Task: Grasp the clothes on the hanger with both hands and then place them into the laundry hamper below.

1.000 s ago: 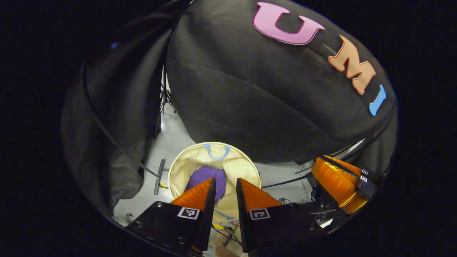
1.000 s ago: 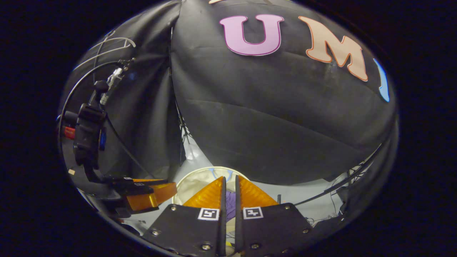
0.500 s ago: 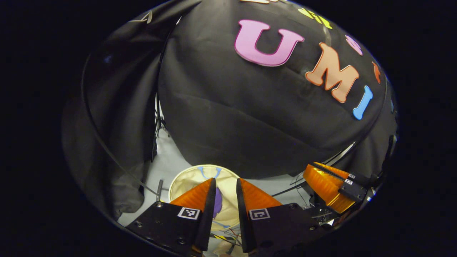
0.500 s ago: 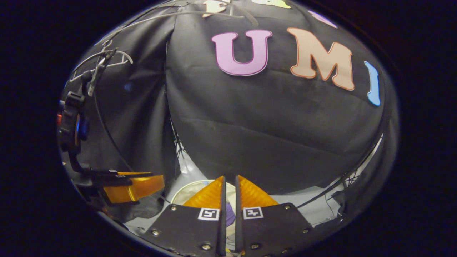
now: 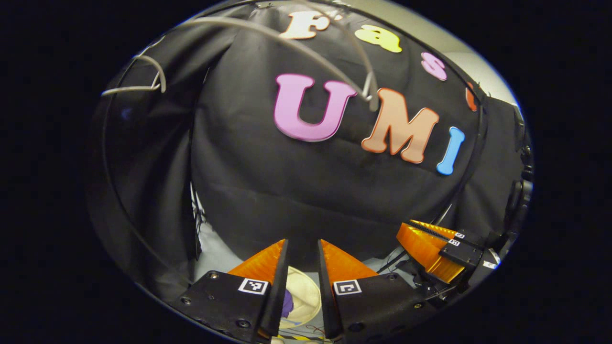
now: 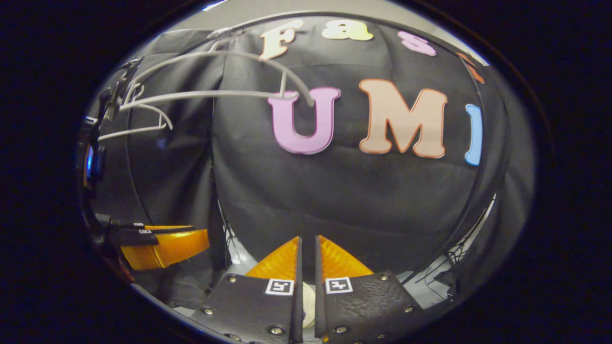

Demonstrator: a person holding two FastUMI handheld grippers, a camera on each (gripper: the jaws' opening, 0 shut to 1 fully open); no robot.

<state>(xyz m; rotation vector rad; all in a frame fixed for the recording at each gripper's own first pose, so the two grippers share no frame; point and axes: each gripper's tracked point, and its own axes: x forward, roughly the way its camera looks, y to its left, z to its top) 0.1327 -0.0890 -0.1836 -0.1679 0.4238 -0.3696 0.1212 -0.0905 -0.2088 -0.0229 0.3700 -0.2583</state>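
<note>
Left gripper [image 5: 303, 248]: fingers parallel with a narrow gap between them, nothing held; released. Right gripper [image 6: 306, 246]: fingers nearly together, a thin slit between, nothing gripped.

Purple garment [image 5: 287, 302]: a small patch shows low between the left fingers, lying inside the cream laundry hamper [image 5: 306, 296], which sits on the booth floor directly below both tools. In the right gripper view a sliver of the hamper [image 6: 308, 298] shows between that gripper's fingers.

Wire hanger [image 6: 201, 95]: bare, high and to the left in the right gripper view; in the left gripper view its wires [image 5: 267, 38] arc across the top, long axis roughly horizontal.

Key relation: garment lies below, hanger above; both grippers point level at the wall, side by side, neither clearly nearer.

Judgement: garment appears deposited; the placing step looks complete.
</note>
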